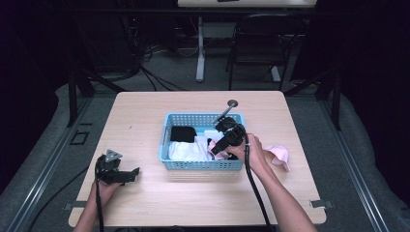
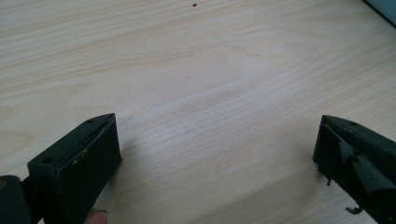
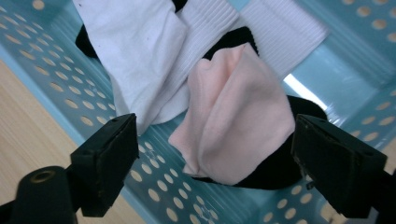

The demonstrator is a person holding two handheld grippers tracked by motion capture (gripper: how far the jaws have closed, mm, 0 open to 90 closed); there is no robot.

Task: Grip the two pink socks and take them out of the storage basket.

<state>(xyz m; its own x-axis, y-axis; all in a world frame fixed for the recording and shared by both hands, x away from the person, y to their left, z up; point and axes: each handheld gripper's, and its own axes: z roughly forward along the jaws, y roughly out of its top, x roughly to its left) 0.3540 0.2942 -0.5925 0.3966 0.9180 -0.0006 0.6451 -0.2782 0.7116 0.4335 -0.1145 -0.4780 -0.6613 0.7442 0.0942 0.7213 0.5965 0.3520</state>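
A light blue perforated basket (image 1: pixel 200 165) sits mid-table and holds several socks: a white one (image 1: pixel 186 151), a black one (image 1: pixel 183 134) and a pale pink one (image 1: pixel 215 153). My right gripper (image 1: pixel 218 147) reaches down into the basket's right end. In the right gripper view its jaws stand wide on either side of the pink sock (image 3: pixel 233 116), which lies on a black sock (image 3: pixel 275 168) beside the white sock (image 3: pixel 140 51); the pads do not touch it. My left gripper (image 1: pixel 130 174) rests at the front left of the table, open (image 2: pixel 217 128) over bare wood.
Another pink sock (image 1: pixel 279 155) lies on the wooden table (image 1: pixel 145 116) just right of the basket. A round cable hole (image 1: pixel 232 103) is behind the basket. A chair (image 1: pixel 261 38) and table legs stand beyond the far edge.
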